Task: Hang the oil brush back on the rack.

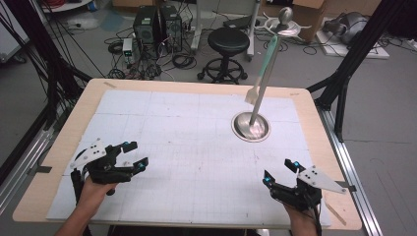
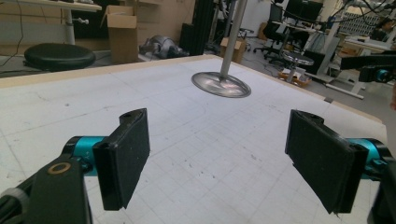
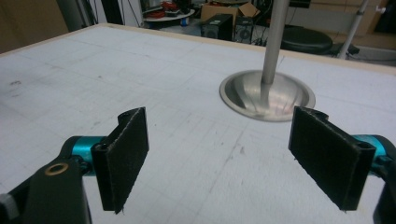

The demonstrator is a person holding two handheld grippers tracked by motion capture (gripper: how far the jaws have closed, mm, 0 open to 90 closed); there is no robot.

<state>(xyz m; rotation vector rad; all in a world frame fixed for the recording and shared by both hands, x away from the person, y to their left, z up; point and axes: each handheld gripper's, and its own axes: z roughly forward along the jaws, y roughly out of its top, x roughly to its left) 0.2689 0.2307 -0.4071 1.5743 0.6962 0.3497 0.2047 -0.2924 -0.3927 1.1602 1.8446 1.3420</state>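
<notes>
We see both grippers resting low near the front edge of the table [image 1: 59, 162], each held in a hand and each with nothing between its jaws. The left gripper [image 1: 133, 154] has its jaws wide apart, and in its own view the two black pads [image 2: 126, 156] stand far from each other with only the white gridded sheet [image 1: 187, 147] between them. The right gripper [image 1: 281, 172] is the same: its jaws are spread about as wide as they go, and they hold nothing. The thing of the work seems to be the spatula [image 1: 263, 69] with a pale green handle, which hangs from the upper part of the metal stand [image 1: 252, 125], beside its thin pole [image 1: 265, 73], at the far right part of the table and well apart from both grippers. From the gripper views we can see the round base [image 3: 267, 95] and the pole, but not the hook, so we cannot tell exactly how the spatula is attached. We judge that the hanging is already done, because the spatula is on the stand and both grippers are free and drawn away. As far as the pictures show, almost nothing is left to do here.
</notes>
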